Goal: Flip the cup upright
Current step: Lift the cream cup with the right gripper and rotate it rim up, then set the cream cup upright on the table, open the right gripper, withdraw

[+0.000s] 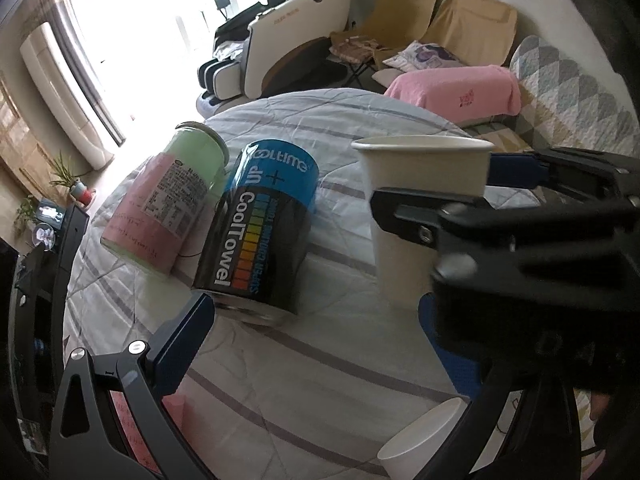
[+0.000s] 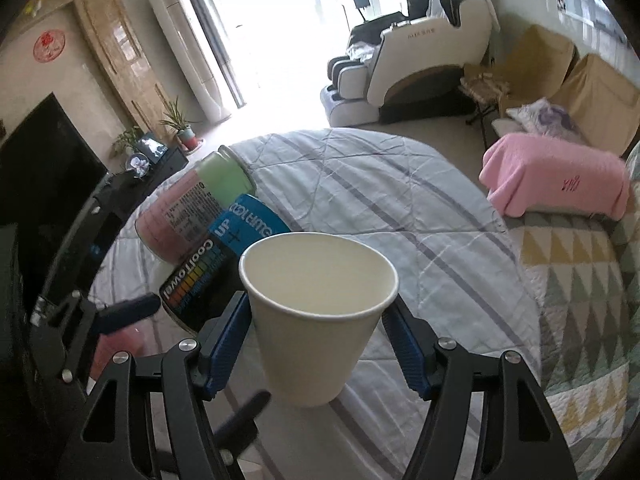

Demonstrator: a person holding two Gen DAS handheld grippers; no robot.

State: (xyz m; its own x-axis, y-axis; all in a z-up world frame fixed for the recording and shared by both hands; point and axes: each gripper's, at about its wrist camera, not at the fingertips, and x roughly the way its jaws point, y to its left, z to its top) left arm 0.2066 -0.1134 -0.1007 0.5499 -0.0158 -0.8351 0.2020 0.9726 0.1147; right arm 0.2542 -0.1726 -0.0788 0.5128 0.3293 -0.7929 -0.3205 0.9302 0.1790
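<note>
A white paper cup (image 2: 316,320) stands mouth up between the blue pads of my right gripper (image 2: 320,344), which is shut on its sides. Its base is at or just above the striped cloth. In the left wrist view the same cup (image 1: 416,216) is upright with the right gripper's fingers (image 1: 424,216) clamped around it. My left gripper (image 1: 316,344) is open and holds nothing; one blue finger (image 1: 180,348) shows at lower left. A second white cup (image 1: 420,444) lies on its side near the bottom edge.
A black and blue CoolTowel can (image 1: 260,236) and a green and pink can (image 1: 168,200) stand left of the cup on the round table's striped cloth (image 1: 320,360). A sofa with a pink towel (image 2: 556,176) is at the right.
</note>
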